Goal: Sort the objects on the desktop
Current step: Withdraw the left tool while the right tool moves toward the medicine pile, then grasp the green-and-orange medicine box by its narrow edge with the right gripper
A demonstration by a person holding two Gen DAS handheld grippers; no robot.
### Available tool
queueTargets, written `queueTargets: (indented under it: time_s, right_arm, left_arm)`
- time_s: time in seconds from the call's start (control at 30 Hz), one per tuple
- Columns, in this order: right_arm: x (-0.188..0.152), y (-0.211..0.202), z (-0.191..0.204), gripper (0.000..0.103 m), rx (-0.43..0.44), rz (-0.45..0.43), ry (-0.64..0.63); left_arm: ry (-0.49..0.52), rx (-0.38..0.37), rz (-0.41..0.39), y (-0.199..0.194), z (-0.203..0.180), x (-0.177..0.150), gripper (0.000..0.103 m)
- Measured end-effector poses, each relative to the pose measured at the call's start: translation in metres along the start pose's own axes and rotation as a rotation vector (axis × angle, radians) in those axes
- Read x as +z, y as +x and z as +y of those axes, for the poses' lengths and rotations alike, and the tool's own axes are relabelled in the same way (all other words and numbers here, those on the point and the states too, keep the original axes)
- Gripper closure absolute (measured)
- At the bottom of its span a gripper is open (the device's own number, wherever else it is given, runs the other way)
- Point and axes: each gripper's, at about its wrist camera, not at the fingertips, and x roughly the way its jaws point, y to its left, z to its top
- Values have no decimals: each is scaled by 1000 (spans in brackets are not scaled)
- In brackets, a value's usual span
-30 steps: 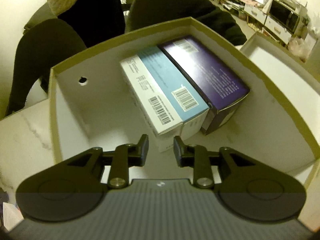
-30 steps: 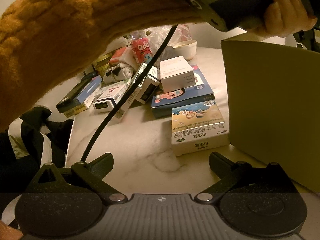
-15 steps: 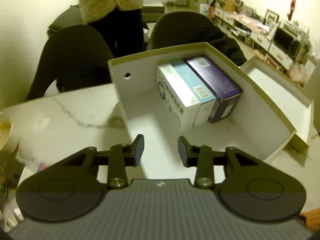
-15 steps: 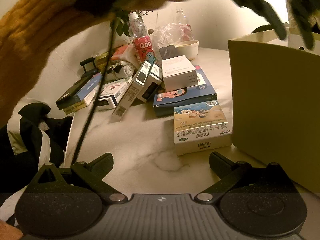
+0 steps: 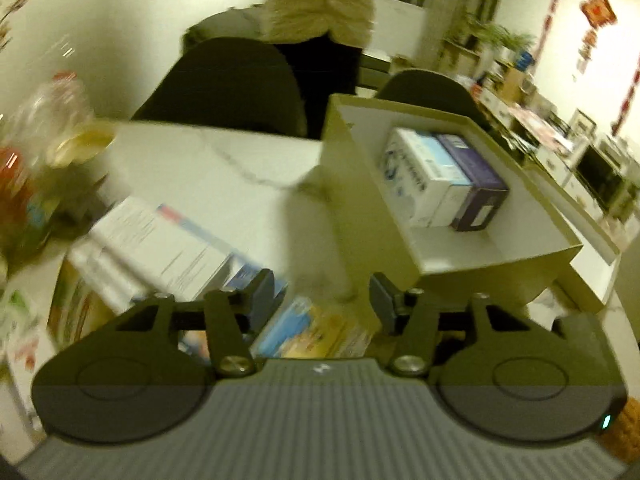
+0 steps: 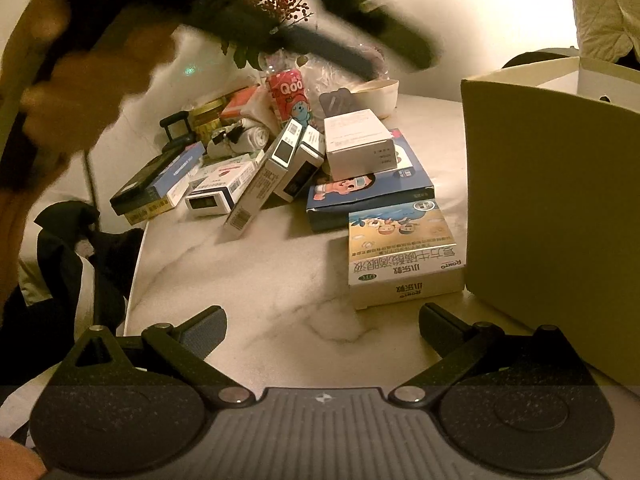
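Note:
My left gripper (image 5: 322,294) is open and empty, above blurred boxes on the table: a white box (image 5: 160,240) and a yellow-blue box (image 5: 316,330). To its right the cardboard storage box (image 5: 496,258) holds a white-blue box (image 5: 424,172) and a purple box (image 5: 472,180) side by side. My right gripper (image 6: 322,326) is open wide and empty, low over the marble table (image 6: 260,280). Ahead of it lies a yellow eye-drop box (image 6: 404,256) against the storage box wall (image 6: 552,208). Behind it are a blue cartoon box (image 6: 372,192) and a white box (image 6: 358,144).
A pile of small medicine boxes (image 6: 224,184), a red Qoo bottle (image 6: 288,98), a bowl (image 6: 378,94) and plastic bags sit at the table's far side. Black chairs (image 5: 224,84) and a standing person (image 5: 320,8) are behind the table. A second open white box (image 5: 588,216) lies right of the storage box.
My left gripper has pulled back out of the storage box, swung left over the loose boxes, and opened wider. The right gripper has stayed still and open.

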Motion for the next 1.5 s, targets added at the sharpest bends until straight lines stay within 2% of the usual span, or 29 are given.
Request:
queueTargets:
  time_s: [0.23, 0.37, 0.47, 0.7, 0.8, 0.87, 0.9, 1.0, 1.13, 1.17, 1.33, 1.5]
  right_arm:
    - [-1, 4, 11, 0, -49, 22, -63]
    - [-3, 10, 22, 0, -99, 60, -170]
    - [-5, 14, 28, 0, -125, 75, -217]
    - [-3, 16, 29, 0, -147, 86, -205]
    - [2, 17, 29, 1, -147, 111, -177]
    - [10, 16, 27, 6, -90, 110, -117]
    - [15, 15, 26, 12, -61, 107, -88]
    - [32, 11, 26, 15, 34, 65, -9]
    - [59, 13, 28, 37, 103, 15, 75]
    - [66, 16, 27, 39, 119, 10, 107]
    - [88, 43, 23, 49, 132, 27, 187]
    - [108, 72, 20, 55, 131, 53, 252]
  left_arm:
    - [-120, 57, -42, -34, 40, -51, 38]
    - [-200, 84, -53, -49, 64, -73, 36]
    - [-248, 102, -72, -59, 78, -84, 29]
    - [-270, 192, -102, -66, 89, -111, 14]
    - [-283, 197, -107, -66, 94, -121, 14]
    - [-287, 195, -110, -64, 98, -125, 14]
    - [-288, 196, -111, -63, 99, -126, 14]
    - [-285, 200, -122, -60, 101, -131, 14]
    - [-275, 209, -132, -54, 102, -139, 14]
    - [-278, 210, -126, -53, 102, -141, 14]
    - [-285, 210, -113, -50, 102, -146, 13]
    - [-279, 206, -106, -50, 100, -146, 13]
